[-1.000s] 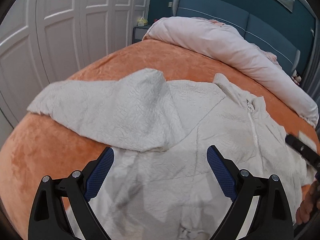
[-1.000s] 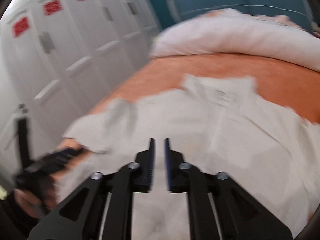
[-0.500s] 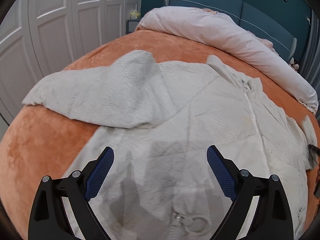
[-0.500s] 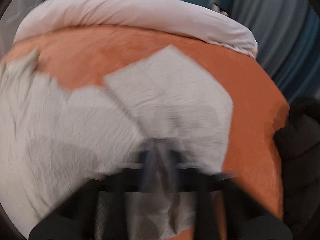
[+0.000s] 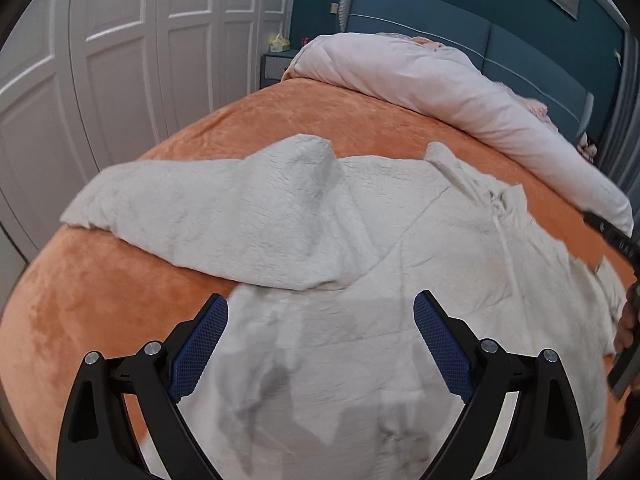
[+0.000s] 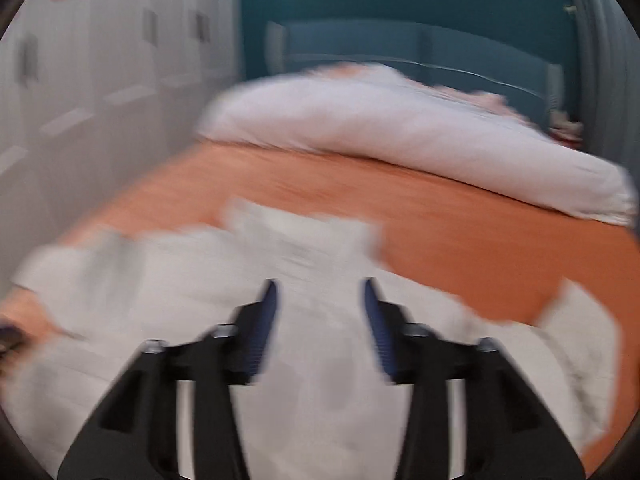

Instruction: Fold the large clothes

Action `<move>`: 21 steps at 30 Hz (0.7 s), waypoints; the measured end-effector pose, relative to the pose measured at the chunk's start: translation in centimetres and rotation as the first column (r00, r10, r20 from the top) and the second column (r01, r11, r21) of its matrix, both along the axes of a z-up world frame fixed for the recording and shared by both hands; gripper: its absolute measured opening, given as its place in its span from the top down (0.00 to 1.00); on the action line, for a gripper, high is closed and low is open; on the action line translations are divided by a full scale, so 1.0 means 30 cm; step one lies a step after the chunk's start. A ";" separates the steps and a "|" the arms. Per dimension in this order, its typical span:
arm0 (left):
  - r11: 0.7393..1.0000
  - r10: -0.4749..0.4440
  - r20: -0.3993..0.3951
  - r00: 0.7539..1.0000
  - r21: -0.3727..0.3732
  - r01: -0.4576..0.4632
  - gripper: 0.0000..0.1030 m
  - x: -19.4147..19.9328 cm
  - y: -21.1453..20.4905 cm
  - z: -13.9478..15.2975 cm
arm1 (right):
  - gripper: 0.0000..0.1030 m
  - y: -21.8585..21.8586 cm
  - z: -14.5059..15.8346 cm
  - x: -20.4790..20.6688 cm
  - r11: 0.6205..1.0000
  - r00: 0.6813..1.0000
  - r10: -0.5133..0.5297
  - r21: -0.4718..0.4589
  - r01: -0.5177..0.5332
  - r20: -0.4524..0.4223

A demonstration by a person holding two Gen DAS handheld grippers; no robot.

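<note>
Right gripper (image 6: 318, 320) fingers reopened, empty over cream jacket (image 6: 320, 380), left gripper (image 5: 320, 332) wide, no legible writing

We note our left claw (image 5: 321, 332): matte black angular arms, silver screws at the pivots, blue cross-hatched pads (image 5: 198, 350). Our right claw (image 6: 319, 320), though blurred, shows matching black arms and blue pads.

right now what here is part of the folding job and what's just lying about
Job:
- white jacket, spread on the orange bedspread
- left gripper, open
- right gripper, open

Lying about:
- pink duvet
- white wardrobe
- nightstand
- blue headboard
</note>
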State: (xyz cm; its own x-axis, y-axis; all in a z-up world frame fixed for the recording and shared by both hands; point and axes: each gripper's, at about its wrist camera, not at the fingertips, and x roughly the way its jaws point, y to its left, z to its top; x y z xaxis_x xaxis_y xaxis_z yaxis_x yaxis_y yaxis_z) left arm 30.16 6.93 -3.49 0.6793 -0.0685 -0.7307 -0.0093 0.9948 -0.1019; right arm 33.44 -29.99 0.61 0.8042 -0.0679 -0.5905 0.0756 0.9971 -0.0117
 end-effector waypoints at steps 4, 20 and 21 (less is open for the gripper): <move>1.000 0.006 -0.033 0.999 0.027 -0.006 0.11 -0.004 0.029 -0.051 | 0.32 -0.418 -0.115 -0.065 0.940 0.941 -0.316 -0.172 0.293 -0.123; 0.999 -0.025 -0.055 0.998 -0.048 0.022 0.11 0.006 -0.095 -0.077 | 0.92 -0.387 0.126 -0.094 0.964 0.993 -0.073 0.263 0.047 0.089; 0.998 -0.021 -0.052 0.998 -0.067 0.017 0.11 0.011 -0.093 -0.068 | 0.90 -0.289 0.144 -0.076 0.951 0.993 0.016 0.304 -0.050 0.113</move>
State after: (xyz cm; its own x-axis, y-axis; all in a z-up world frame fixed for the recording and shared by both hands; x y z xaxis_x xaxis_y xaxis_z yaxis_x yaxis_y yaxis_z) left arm 30.50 4.15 -5.54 0.6384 -0.1308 -0.7585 0.0027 0.9858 -0.1678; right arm 31.17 -38.68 4.92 0.8631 0.1300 -0.4880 0.0265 0.9533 0.3009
